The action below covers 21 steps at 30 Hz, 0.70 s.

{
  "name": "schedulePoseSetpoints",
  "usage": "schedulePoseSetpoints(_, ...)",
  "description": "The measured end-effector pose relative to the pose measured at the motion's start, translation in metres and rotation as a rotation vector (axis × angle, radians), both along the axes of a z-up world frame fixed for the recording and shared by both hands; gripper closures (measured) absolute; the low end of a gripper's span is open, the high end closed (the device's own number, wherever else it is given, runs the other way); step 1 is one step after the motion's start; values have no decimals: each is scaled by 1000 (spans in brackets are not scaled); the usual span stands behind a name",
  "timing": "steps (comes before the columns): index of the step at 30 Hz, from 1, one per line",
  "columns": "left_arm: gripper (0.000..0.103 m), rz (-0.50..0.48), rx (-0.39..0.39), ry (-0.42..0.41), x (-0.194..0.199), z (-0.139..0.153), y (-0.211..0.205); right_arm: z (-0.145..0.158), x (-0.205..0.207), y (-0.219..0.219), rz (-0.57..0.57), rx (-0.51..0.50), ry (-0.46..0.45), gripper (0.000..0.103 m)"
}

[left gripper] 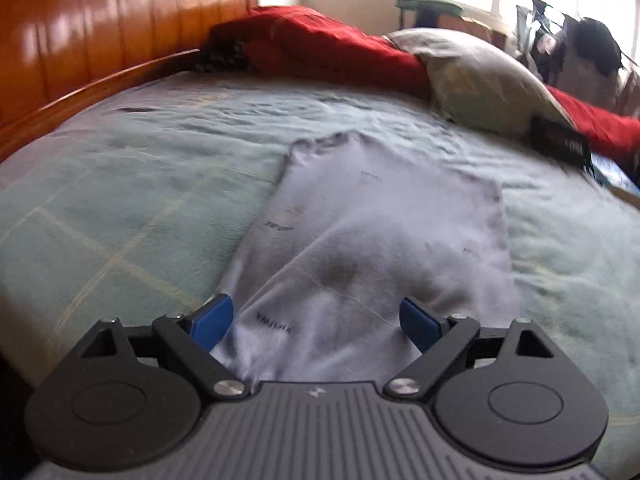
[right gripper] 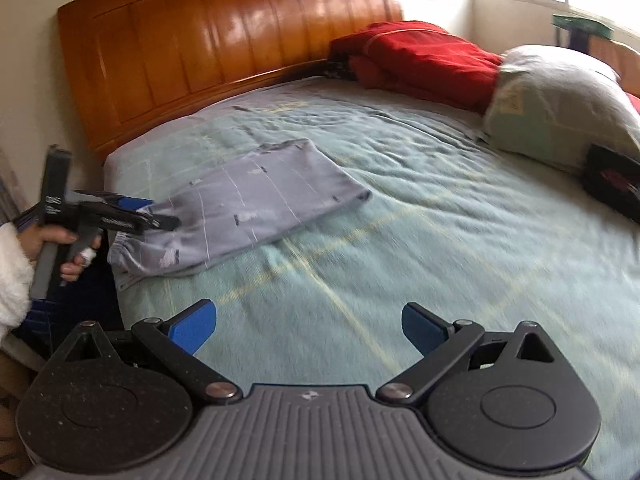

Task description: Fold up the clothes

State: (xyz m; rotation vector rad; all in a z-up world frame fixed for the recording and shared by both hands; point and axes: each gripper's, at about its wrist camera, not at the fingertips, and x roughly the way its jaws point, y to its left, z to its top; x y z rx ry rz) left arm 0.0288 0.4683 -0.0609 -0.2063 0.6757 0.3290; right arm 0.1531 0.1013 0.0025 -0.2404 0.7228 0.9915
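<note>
Both hand-held grippers had their blue fingers spread wide. In the left wrist view, the left hand-held gripper (left gripper: 316, 320) was low over the near end of the grey trousers (left gripper: 372, 232), and the cloth lay between its fingers (left gripper: 212, 320). The picture was blurry, so I could not tell if the fingers touched the cloth; they did not look like they were pinching it. The right hand-held gripper (right gripper: 310, 326) held nothing and had only the green bed cover (right gripper: 440, 240) in front of it.

The grey trousers lay folded flat on the bed, stretching away from the left hand-held gripper, and off to the far left of the right one. A hand (right gripper: 60, 248) in a fluffy white sleeve (right gripper: 12, 280) held the left one by the bed's edge. Far ahead of both were a wooden headboard (right gripper: 224, 52), a red blanket (right gripper: 424, 60) and a pale pillow (right gripper: 560, 100).
</note>
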Motion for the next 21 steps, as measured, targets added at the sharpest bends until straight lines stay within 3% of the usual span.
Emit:
schedulePoseSetpoints(4, 9, -89, 75, -46, -13, 15, -32, -3, -15, -25, -65, 5, 16, 1)
schedulePoseSetpoints(6, 9, -98, 123, -14, -14, 5, -47, -8, -19, -35, -98, 12, 47, 1)
schedulePoseSetpoints(9, 9, -74, 123, 31, -21, -23, -53, -13, -27, -46, -129, 6, 66, 1)
schedulePoseSetpoints(13, 9, -82, 223, 25, -28, -15, -77, -11, -36, -58, -151, -9, 58, 1)
schedulePoseSetpoints(17, 8, -75, 177, -40, -30, 0, -87, -7, -37, -65, -168, 9, 53, 0)
schedulePoseSetpoints(21, 8, -63, 103, -5, -29, -12, -88, -7, -41, -65, -151, 6, 47, 0)
